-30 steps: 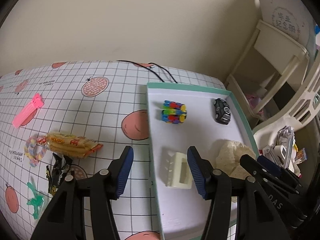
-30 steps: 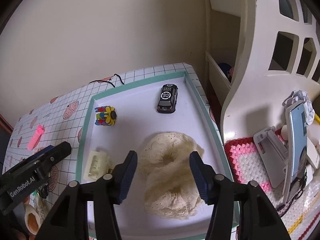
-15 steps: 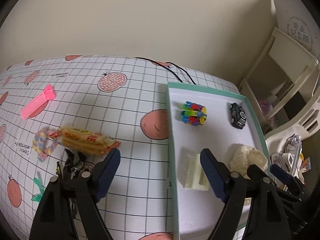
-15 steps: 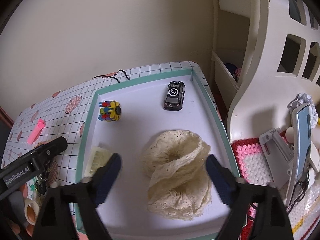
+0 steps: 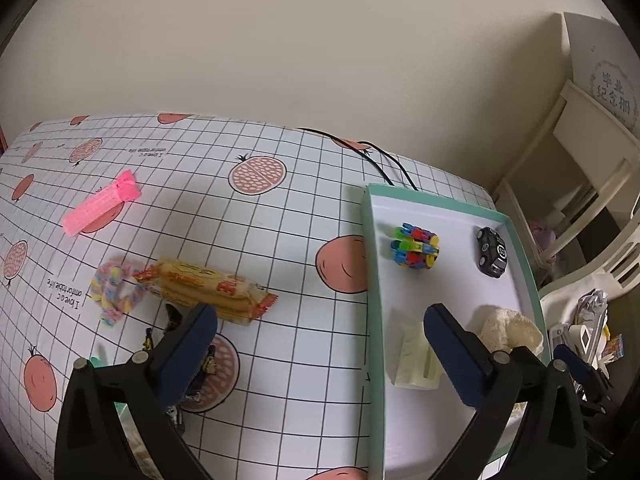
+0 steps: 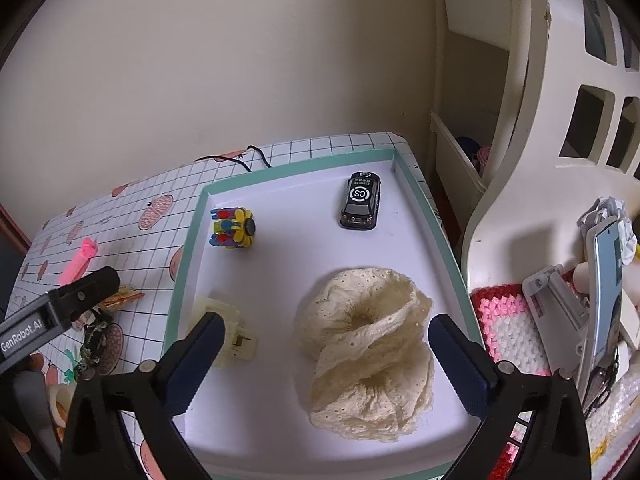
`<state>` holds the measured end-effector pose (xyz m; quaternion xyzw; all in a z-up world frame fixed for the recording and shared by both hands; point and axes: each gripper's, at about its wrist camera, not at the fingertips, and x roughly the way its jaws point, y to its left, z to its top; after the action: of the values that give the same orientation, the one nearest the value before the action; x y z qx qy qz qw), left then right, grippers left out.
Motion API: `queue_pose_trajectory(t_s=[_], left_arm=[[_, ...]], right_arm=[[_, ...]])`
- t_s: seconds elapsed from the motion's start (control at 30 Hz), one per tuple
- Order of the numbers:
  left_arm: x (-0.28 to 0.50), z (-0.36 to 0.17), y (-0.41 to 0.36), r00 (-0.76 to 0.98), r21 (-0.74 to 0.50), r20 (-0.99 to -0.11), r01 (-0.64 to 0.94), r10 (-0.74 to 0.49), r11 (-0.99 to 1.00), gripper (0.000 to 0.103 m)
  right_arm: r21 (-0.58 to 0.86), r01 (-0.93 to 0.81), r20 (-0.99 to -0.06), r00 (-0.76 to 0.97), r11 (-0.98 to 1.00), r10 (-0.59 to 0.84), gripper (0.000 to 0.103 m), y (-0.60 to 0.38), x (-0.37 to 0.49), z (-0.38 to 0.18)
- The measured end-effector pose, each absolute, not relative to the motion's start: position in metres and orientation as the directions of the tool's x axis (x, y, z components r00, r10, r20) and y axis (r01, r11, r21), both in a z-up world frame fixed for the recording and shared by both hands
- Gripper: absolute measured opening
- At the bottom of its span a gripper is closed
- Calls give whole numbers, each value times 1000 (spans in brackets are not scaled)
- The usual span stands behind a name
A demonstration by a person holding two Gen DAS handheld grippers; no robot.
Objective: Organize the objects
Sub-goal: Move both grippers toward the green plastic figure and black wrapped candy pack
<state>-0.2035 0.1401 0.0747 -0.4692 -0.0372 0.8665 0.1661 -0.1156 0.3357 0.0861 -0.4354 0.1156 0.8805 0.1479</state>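
Cream lace scrunchie lies in the green-rimmed tray between our right gripper's spread fingers; our left gripper hangs spread, empty, across the tray's rim.

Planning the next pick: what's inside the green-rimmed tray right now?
Inside the tray: a black toy car, a multicolored block toy, a cream lace scrunchie and a cream plastic clip. Anything under the scrunchie is hidden.

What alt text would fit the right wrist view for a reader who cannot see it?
The open right gripper hovers over a green-rimmed tray holding a cream lace scrunchie, a black toy car, a colourful block toy and a cream hair claw. The left gripper's finger shows at left over a checked tablecloth.
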Motion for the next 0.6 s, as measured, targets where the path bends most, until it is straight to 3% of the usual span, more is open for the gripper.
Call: queue_pose_trajectory(t_s=[0.6], left_arm=[[-201, 112, 94, -559, -188, -775, -241, 295, -952, 103]], right_arm=[[51, -331, -795, -584, -942, 163, 103, 304, -116, 114]])
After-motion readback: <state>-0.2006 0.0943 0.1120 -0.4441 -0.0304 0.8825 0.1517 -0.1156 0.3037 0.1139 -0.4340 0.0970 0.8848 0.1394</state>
